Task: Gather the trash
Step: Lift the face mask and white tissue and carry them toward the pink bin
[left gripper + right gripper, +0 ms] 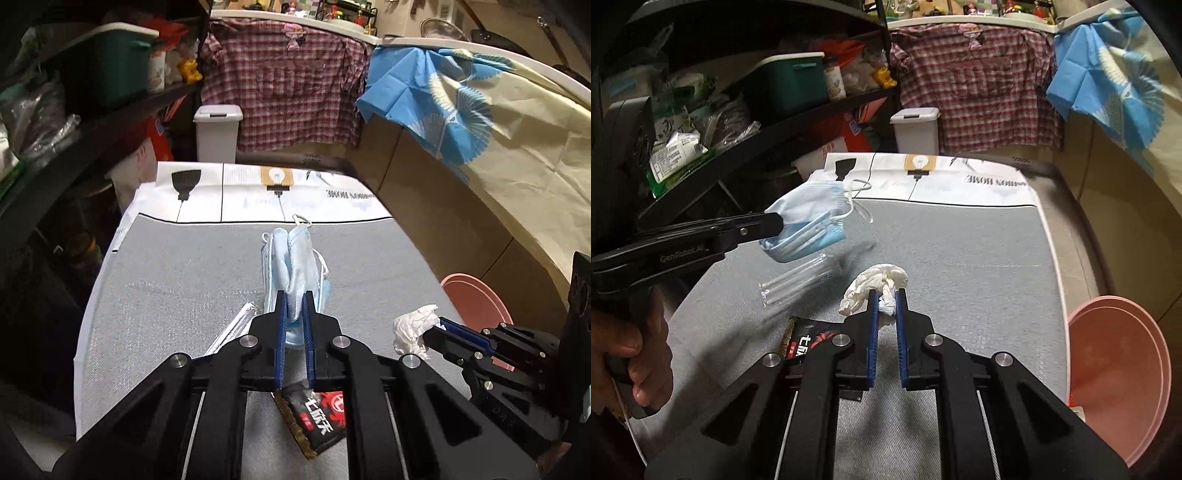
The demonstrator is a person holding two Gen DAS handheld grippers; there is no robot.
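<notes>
My left gripper (294,295) is shut on a light blue face mask (295,266) and holds it above the grey mat; the mask also shows in the right wrist view (809,221), hanging from the left gripper (779,223). My right gripper (886,293) is shut on a crumpled white tissue (875,282), also seen in the left wrist view (413,326) at the right gripper (441,325). A black and red snack wrapper (317,417) (803,341) and a clear plastic sleeve (798,280) (231,330) lie on the mat.
A pink bin (1115,387) (476,302) stands at the table's right edge. A white lidded bin (916,129) stands beyond the table. The grey mat (960,251) covers the table, with printed paper (942,181) at its far end. Cluttered dark shelves (738,110) stand left.
</notes>
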